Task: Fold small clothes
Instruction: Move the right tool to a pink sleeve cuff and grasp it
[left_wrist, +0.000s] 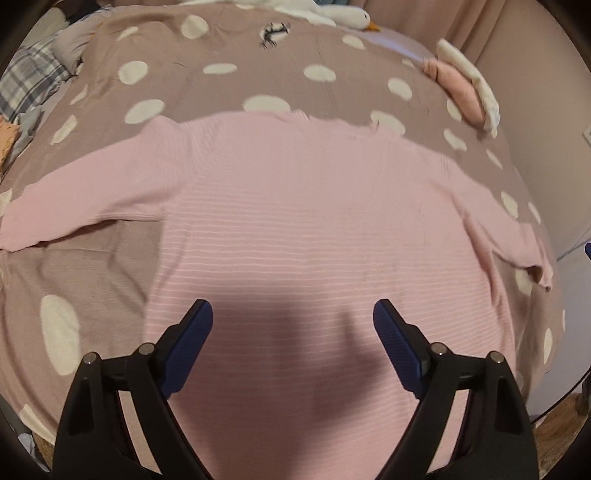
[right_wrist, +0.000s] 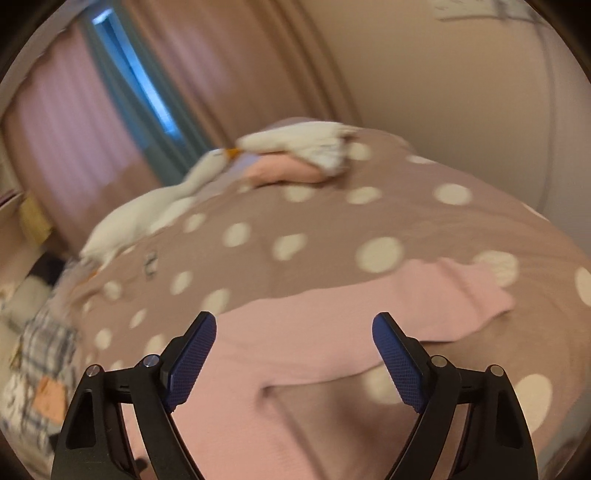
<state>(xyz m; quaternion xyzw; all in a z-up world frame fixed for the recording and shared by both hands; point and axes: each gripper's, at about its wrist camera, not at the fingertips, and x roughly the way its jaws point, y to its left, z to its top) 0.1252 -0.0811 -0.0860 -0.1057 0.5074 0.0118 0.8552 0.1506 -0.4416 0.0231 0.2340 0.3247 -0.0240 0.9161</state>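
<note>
A pink long-sleeved top with thin white stripes (left_wrist: 295, 206) lies spread flat on the dotted bedspread (left_wrist: 229, 85), both sleeves out to the sides. My left gripper (left_wrist: 292, 314) is open and empty, hovering over the top's lower body and casting a shadow on it. In the right wrist view the same top (right_wrist: 295, 332) lies below, one sleeve (right_wrist: 454, 295) stretched to the right. My right gripper (right_wrist: 294, 325) is open and empty, above the top near that sleeve's shoulder.
A pile of folded pink and white clothes (left_wrist: 465, 88) sits at the bed's far right; it also shows in the right wrist view (right_wrist: 295, 162). A white plush goose (left_wrist: 347, 14) lies at the far edge. Plaid fabric (left_wrist: 26, 81) lies at the left. Curtains (right_wrist: 92, 110) hang behind the bed.
</note>
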